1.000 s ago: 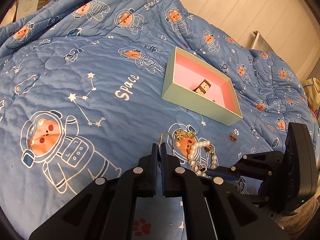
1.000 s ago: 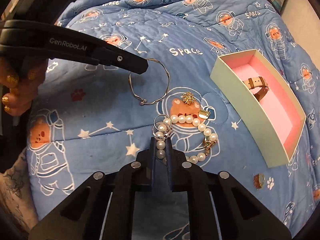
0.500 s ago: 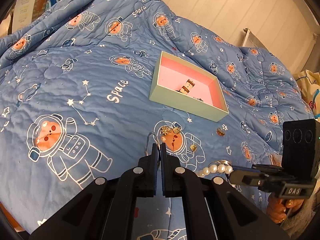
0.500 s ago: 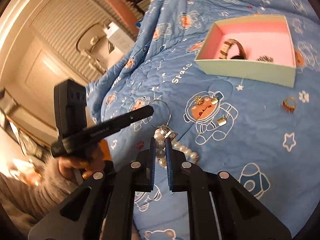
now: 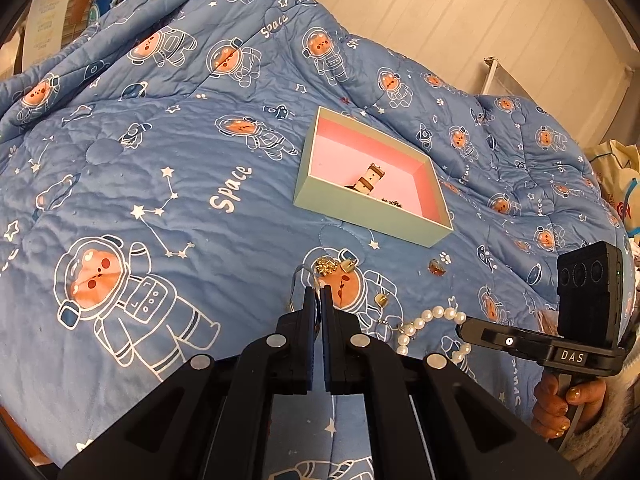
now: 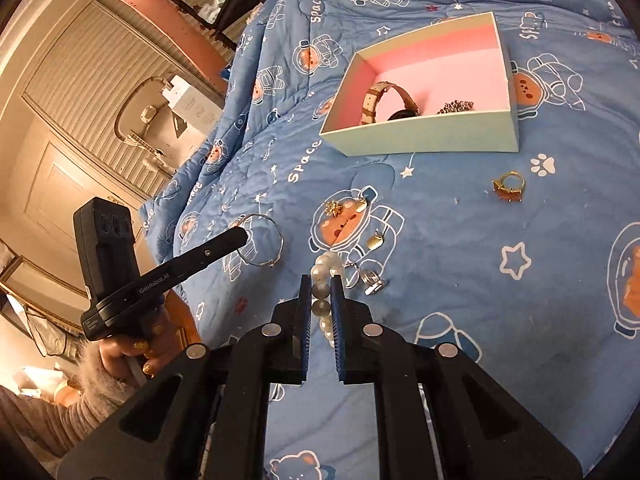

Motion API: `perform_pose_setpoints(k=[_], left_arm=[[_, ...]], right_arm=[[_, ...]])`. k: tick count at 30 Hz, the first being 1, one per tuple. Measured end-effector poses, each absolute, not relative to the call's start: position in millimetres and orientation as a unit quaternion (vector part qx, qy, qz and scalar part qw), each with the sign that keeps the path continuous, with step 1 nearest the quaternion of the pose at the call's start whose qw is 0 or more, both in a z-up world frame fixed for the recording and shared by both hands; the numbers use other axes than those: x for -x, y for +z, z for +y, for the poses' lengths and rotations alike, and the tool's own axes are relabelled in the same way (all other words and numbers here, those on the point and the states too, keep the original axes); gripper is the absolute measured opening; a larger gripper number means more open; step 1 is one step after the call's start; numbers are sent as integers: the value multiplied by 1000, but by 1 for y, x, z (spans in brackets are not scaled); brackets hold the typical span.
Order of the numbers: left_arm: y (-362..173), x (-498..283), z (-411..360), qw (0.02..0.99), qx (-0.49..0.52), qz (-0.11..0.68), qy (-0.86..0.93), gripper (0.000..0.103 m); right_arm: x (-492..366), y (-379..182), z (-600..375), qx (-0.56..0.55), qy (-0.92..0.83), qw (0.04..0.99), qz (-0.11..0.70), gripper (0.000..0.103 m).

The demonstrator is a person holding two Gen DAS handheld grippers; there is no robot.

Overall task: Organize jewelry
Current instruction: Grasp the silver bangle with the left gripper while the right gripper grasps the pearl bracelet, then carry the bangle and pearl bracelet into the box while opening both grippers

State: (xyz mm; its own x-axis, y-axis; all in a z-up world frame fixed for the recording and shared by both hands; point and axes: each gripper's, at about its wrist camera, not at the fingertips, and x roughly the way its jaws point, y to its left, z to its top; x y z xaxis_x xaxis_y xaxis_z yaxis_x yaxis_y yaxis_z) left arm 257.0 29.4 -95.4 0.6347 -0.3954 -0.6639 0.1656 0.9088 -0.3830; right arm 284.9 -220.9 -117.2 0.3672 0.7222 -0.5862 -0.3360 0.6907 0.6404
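A mint box with pink lining (image 5: 362, 210) (image 6: 420, 136) stands on the blue quilt and holds a watch (image 6: 384, 100) and a dark sparkly piece (image 6: 456, 107). My left gripper (image 5: 319, 300) is shut on a thin silver bangle (image 5: 295, 280) (image 6: 276, 244), held above the quilt. My right gripper (image 6: 320, 292) is shut on a pearl bracelet (image 6: 326, 268) (image 5: 430, 318), lifted, with silver rings (image 6: 370, 278) hanging from it. A gold star charm (image 6: 333, 208), two small gold charms (image 6: 374, 240) and an amber ring (image 6: 508, 188) lie on the quilt in front of the box.
The quilt (image 5: 160, 184) covers the whole bed and rises in folds at the back. A wall (image 5: 460, 8) lies behind the bed. A wooden door and a white hanging device (image 6: 176, 100) are off the bed's left side.
Both grippers have lifted and drawn back from the pile. The pearl bracelet now hangs from my right gripper, clear of the quilt. The bangle stays in my left gripper.
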Motion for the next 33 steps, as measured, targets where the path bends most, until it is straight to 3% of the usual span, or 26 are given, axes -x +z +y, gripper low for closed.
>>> perform_pose_setpoints(k=[14,33], left_arm=[[-50,-271,3,906,90,365,-195,3],[-37,-363,-21,903,59,369,-214,3]], right_arm=[[-292,-54,-235,-162,317,855,378,10],[-369,-34,-229,-96,272,894,342,10]])
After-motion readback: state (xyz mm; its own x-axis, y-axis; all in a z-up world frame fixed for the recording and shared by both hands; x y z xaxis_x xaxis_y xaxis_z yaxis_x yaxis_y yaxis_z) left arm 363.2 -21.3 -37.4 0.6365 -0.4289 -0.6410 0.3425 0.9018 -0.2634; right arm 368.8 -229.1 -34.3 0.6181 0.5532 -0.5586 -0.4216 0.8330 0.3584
